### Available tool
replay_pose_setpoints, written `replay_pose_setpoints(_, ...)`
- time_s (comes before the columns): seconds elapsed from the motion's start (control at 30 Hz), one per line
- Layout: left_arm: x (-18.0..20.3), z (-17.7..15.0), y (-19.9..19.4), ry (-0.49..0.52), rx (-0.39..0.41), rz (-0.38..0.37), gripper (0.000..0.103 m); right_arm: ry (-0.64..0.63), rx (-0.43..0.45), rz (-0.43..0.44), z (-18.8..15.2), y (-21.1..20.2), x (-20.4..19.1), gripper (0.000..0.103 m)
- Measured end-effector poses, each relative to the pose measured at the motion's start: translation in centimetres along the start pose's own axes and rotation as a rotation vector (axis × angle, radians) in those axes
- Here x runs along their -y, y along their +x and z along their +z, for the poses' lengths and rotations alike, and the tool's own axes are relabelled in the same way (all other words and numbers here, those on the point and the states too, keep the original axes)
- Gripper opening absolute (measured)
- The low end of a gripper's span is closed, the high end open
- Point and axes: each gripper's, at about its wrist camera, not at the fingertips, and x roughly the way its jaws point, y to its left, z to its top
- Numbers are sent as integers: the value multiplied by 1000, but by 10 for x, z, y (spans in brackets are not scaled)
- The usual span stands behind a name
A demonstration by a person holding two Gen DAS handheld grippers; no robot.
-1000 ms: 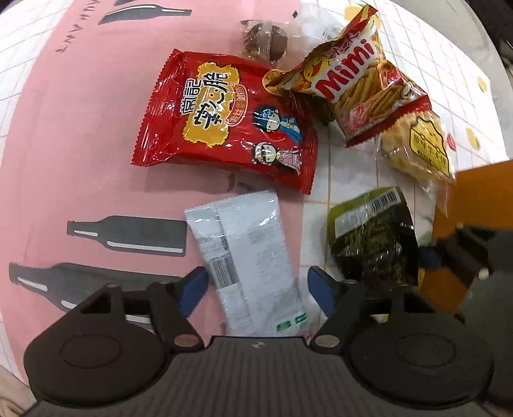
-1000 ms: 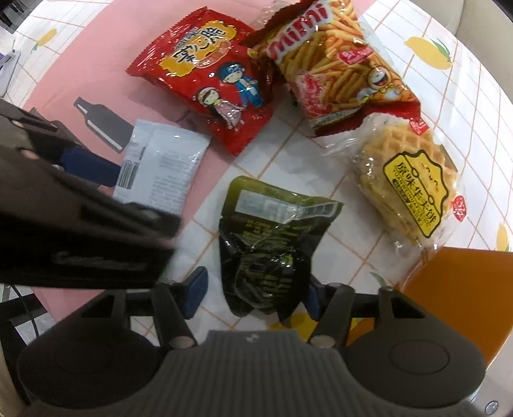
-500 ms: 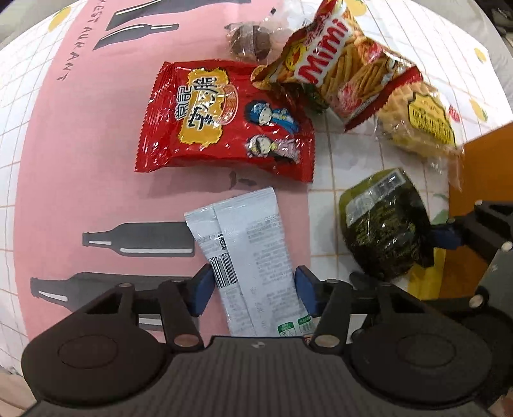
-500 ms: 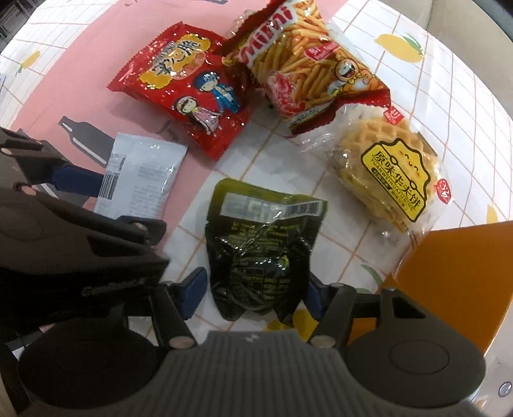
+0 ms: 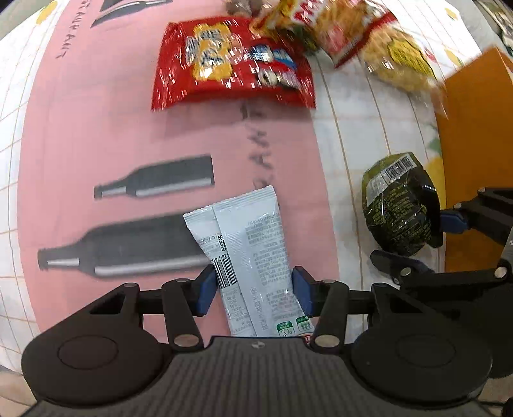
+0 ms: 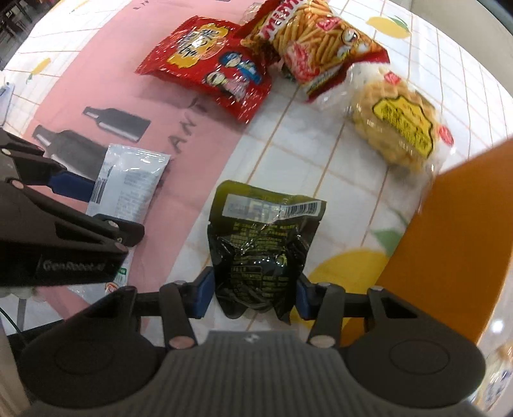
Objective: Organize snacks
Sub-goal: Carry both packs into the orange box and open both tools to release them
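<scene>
My left gripper (image 5: 253,290) is shut on a white foil sachet (image 5: 250,243), held above the pink tablecloth; it also shows in the right wrist view (image 6: 128,189). My right gripper (image 6: 255,295) is shut on a dark green snack packet (image 6: 259,243), held above the table; this packet also shows in the left wrist view (image 5: 397,205). On the table lie a red chip bag (image 6: 208,67), a Mimi fries bag (image 6: 314,41) and a yellow waffle-cake packet (image 6: 400,118).
An orange box (image 6: 449,243) stands at the right, close to my right gripper. The tablecloth has a pink bottle-print panel (image 5: 96,128) and a white lemon grid (image 6: 320,154). A small brown wrapped snack (image 5: 240,6) lies at the far edge.
Both grippers closed on their packets and lifted them back toward me. The left one moved with the white sachet away from the red bag; the table snacks stayed put.
</scene>
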Motion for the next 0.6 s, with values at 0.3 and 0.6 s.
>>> replay_pose_setpoints(0.3,22,-24,-23,107,12,-18,57,-68,35,21,-38,-36,-20,47)
replay_pose_setpoints(0.6,48,-40,-100,224,106,-31,56,-130,134,32,-62,-108,-25,47)
